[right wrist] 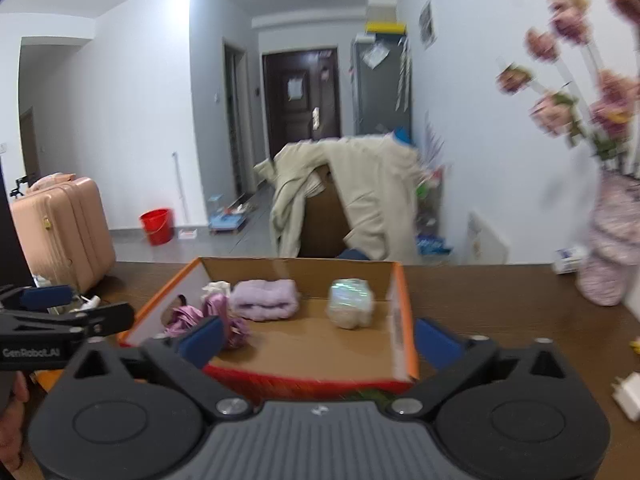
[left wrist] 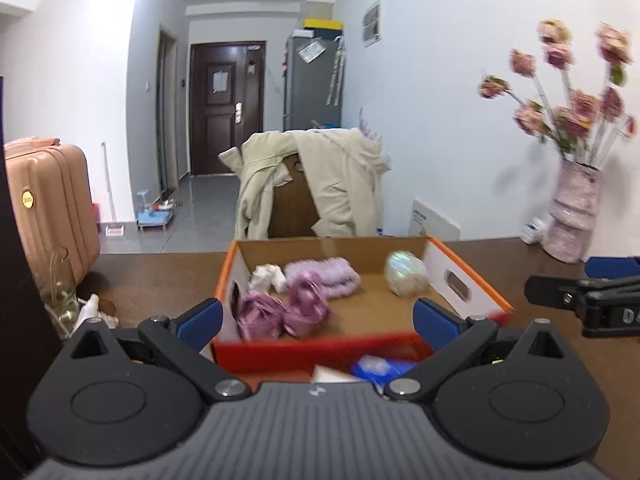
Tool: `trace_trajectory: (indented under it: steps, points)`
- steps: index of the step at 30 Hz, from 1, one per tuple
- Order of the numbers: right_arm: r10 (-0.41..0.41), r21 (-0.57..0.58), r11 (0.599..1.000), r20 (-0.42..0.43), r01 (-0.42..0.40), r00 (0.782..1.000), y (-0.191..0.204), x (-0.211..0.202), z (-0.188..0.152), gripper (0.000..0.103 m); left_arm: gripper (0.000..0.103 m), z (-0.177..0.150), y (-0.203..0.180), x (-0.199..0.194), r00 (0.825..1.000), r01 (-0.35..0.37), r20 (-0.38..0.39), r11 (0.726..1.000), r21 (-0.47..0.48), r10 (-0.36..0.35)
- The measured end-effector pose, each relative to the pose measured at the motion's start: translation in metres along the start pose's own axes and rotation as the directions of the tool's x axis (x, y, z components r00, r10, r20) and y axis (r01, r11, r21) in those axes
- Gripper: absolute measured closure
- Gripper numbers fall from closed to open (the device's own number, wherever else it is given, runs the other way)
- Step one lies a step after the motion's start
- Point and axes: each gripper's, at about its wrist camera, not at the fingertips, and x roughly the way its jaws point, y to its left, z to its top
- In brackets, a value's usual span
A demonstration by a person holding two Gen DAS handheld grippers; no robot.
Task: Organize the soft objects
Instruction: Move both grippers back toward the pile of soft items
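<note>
My left gripper point(left wrist: 316, 316) and right gripper point(right wrist: 318, 338) both gape wide, holding nothing. Mid-frame, the cardboard box point(left wrist: 464, 280) holds a lilac towel point(left wrist: 336, 274), pink scrunchies point(left wrist: 280, 312) and a pearly pouch point(left wrist: 406, 272).

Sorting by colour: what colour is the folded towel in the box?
Pale lilac towel; clearest in right wrist view.

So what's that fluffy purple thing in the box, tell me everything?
The fluffy purple thing looks like a soft, lilac plush cloth, rolled or folded into a thick bundle. It lies flat on the floor of the cardboard box, near the back wall. A small white item sits beside it, and shiny pink fabric pieces are in front.
</note>
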Motion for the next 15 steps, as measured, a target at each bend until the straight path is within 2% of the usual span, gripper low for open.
trace_trajectory:
  steps: [5,7,11,15]
  points:
    - [-0.029,0.005,1.000,0.014,0.029,0.999,-0.007,-0.047,-0.039,0.000,0.000,-0.037,-0.021,-0.043,0.999,0.023,-0.027,1.000,-0.015,-0.023]
    - [-0.041,0.000,0.999,0.032,0.041,0.999,-0.006,-0.070,-0.055,0.000,0.000,-0.054,-0.024,-0.062,0.998,0.036,-0.058,0.999,-0.019,-0.037]
    - [-0.069,0.005,0.998,0.065,0.069,0.995,0.004,-0.115,-0.093,0.000,0.000,-0.087,-0.027,-0.099,0.996,0.062,-0.067,0.996,-0.059,-0.066]
    - [-0.101,0.040,0.994,0.037,0.100,0.994,0.014,-0.153,-0.132,0.000,0.000,-0.116,-0.037,-0.128,0.994,0.093,-0.063,0.996,-0.003,-0.093]
